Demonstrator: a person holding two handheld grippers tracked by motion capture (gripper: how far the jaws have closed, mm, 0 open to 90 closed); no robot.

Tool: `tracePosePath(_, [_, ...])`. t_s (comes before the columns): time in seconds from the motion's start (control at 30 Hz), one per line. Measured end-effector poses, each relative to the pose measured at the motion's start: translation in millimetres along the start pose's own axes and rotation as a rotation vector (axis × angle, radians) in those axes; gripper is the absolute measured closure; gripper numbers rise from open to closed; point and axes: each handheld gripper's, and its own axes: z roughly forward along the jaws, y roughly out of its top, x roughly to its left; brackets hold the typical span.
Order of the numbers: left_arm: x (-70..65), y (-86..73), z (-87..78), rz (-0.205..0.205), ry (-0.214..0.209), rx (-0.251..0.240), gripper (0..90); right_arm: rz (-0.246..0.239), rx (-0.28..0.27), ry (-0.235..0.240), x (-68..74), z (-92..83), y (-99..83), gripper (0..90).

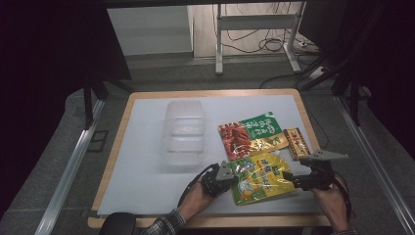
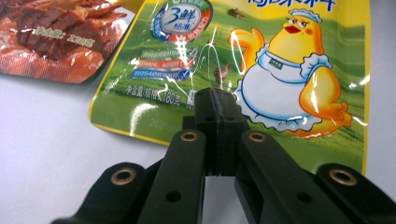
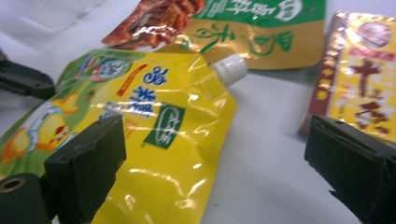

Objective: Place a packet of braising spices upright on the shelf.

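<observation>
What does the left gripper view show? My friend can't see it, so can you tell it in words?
The left gripper, its two black jaws shut together, rests over the bottom edge of a yellow and green pouch printed with a cartoon chicken. The pouch lies on a white table, beside a red snack packet.

On my table: clear rectangular plastic container [image 1: 184,132] sitting left of centre on white mat [image 1: 142,161]. Red-and-green foil snack packet [image 1: 250,134] lying flat right of it. Small red-gold printed box [image 1: 296,143] just beside that packet, near mat's right edge.
</observation>
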Motion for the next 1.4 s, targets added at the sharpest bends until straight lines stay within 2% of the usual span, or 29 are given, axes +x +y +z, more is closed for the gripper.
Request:
tracePosePath(0.27, [-2.1, -1.9, -2.4, 0.011, 0.012, 0.025, 90.0, 0.007, 0.052, 0.046, 3.0, 5.6, -2.6, 6.0])
tracePosePath(0.43, [-3.7, -3.6, -3.9, 0.015, 0.015, 0.028, 90.0, 0.034, 0.097, 0.085, 6.5, 14.0, -4.0, 6.8])
tracePosePath(0.57, [-4.7, -4.1, -4.1, 0.020, 0.020, 0.027, 90.0, 0.042, 0.123, 0.091, 9.5, 18.4, -4.1, 7.6])
tracePosePath(0.83, [-6.2, -5.1, -5.3, 0.024, 0.026, 0.030, 90.0, 0.064, 0.190, 0.169, 18.0, 31.2, -4.8, 6.6])
tracePosePath(0.93, [-6.6, -5.4, -5.3, 0.025, 0.028, 0.028, 90.0, 0.076, 0.194, 0.183, 17.3, 32.8, -4.5, 7.6])
tracePosePath(1.03, [-6.0, -5.0, -5.4, 0.024, 0.024, 0.031, 90.0, 0.088, 0.181, 0.174, 16.7, 31.2, -2.1, 14.2])
tracePosePath(1.1, [-6.1, -4.9, -5.3, 0.018, 0.024, 0.029, 90.0, 0.112, 0.163, 0.151, 16.1, 28.7, -0.2, 24.7])
tracePosePath(1.13, [-5.4, -4.9, -5.5, 0.019, 0.021, 0.032, 90.0, 0.112, 0.163, 0.151, 16.1, 28.7, -0.2, 24.7])
tracePosePath(1.17, [-5.8, -4.9, -5.3, 0.014, 0.022, 0.027, 90.0, 0.131, 0.149, 0.140, 15.7, 26.3, 1.0, 32.4])
tracePosePath(1.2, [-5.8, -4.9, -5.3, 0.014, 0.022, 0.027, 90.0, 0.131, 0.149, 0.140, 15.7, 26.3, 1.0, 32.4])
tracePosePath(1.27, [-5.8, -4.9, -5.5, 0.018, 0.024, 0.031, 90.0, 0.135, 0.138, 0.119, 15.4, 23.6, 1.8, 39.4])
tracePosePath(1.3, [-6.7, -4.8, -5.1, 0.012, 0.027, 0.026, 90.0, 0.152, 0.126, 0.113, 14.6, 21.7, 2.3, 45.0])
tracePosePath(1.33, [-6.7, -4.8, -5.1, 0.012, 0.027, 0.026, 90.0, 0.152, 0.126, 0.113, 14.6, 21.7, 2.3, 45.0])
tracePosePath(1.4, [-7.1, -4.7, -5.2, 0.015, 0.030, 0.029, 90.0, 0.176, 0.108, 0.126, 12.5, 19.9, 2.2, 50.8])
